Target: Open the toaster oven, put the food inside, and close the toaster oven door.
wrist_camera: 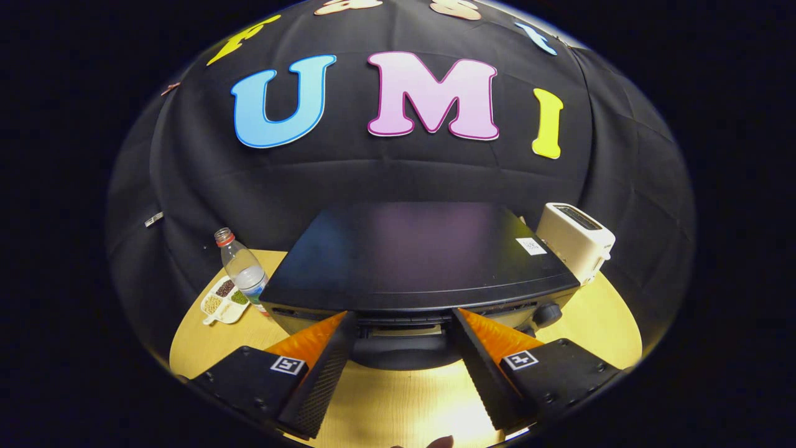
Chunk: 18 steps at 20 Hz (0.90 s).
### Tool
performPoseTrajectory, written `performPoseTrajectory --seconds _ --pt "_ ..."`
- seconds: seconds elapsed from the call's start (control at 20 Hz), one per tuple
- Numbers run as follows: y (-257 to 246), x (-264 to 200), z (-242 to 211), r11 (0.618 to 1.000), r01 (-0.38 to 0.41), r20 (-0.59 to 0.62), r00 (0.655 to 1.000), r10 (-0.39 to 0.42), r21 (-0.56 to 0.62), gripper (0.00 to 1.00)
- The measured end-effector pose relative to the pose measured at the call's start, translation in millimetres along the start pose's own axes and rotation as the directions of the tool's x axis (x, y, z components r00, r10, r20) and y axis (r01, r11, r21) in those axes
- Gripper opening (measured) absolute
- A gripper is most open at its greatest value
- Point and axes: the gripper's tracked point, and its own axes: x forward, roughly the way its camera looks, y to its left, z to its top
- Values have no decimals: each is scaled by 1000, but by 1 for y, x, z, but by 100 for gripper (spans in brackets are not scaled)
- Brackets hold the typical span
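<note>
Where the booth's black cloth wall meets it, a round pale wooden desk [597, 323] carries everything. Largest on it is the toaster oven [416, 255], a wide black box at the desk's middle, straight ahead at 12 o'clock from the fingers. Its flat top is dull and slightly glossy, with a small white label [530, 246] near its far right corner. The front edge curves outward, with a row of vents below it, and a dark round knob [547, 314] sits at the front's right end, at about 1 o'clock. Below the vents a dark curved part of the front, which may be the door or its handle, bulges toward the camera; whether the door is open or closed cannot be told from this angle.

Next in size, a cream pop-up toaster [575, 239] stands just beside the oven's right rear corner, at 2 o'clock. At 10 o'clock, just beside the oven's left side, a clear plastic bottle [242, 267] with a red neck ring stands upright, and touching or just in front of it lies a small white divided dish [224, 302] with seeds or grains in its compartments.

The gripper [401, 330] has its fingers wide apart, holding nothing. Their tips reach up to the oven's front, one on each side of the bulging dark part; contact cannot be told.
</note>
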Motion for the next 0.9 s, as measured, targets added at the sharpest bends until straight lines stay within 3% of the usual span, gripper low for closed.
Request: performPoseTrajectory --seconds 0.35,0.9 --pt "-5 -36 -48 1000 1 -21 1000 -1 2 100" --pt "-11 -71 -144 1000 -11 -218 976 12 6 100"
